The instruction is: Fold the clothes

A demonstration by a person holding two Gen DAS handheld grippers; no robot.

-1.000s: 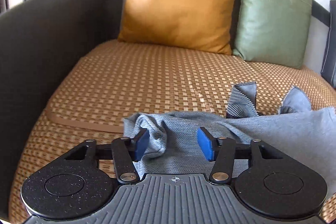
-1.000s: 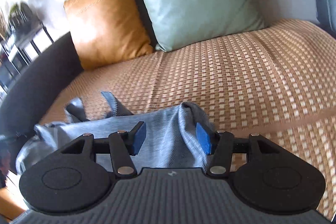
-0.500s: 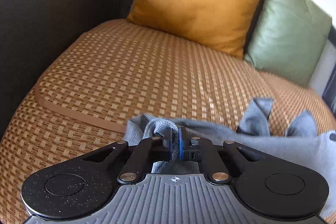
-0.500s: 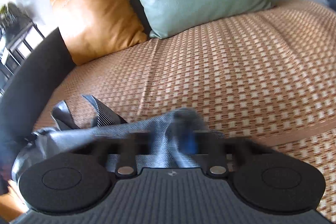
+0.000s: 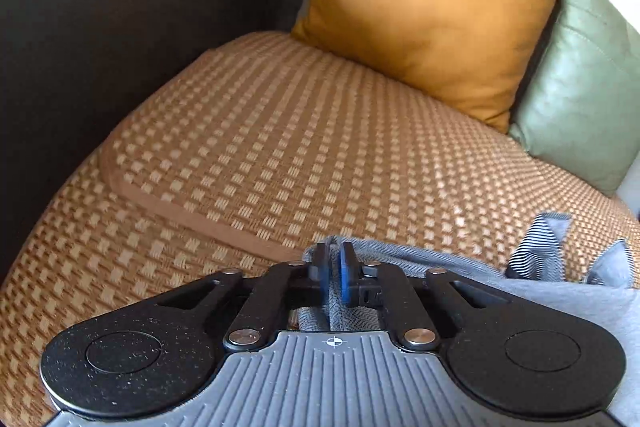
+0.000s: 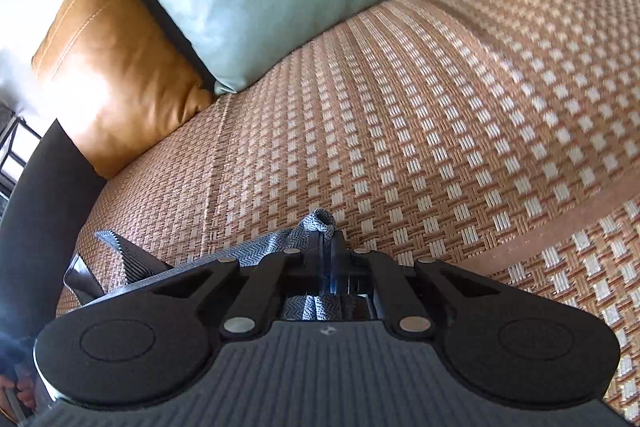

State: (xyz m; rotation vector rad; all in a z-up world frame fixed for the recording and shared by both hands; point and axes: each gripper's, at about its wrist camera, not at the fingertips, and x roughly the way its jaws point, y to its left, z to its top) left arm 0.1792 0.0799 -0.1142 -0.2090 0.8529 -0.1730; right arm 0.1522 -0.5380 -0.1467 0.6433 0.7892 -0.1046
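You hold two tongs over a sofa seat, and both have a pinch on one grey herringbone garment that lies at the near edge of the woven seat mat. The left tongs have their blue pads close together with a fold of the grey cloth between them, and the jaws are easing apart. The right tongs are nearly pressed together on a bunched corner of the same garment, which pokes out past the tips; these jaws are easing apart too. A striped lining shows where the cloth stands up, on the mat to the right of the left tongs.

Two cushions lean at the back of the mat: one mustard-orange cushion and one pale green cushion beside it, touching. The mat is a checked tan and cream weave with a plain brown border band. A dark grey sofa armrest rises at the mat's left side. A pale wall shows behind the cushions.
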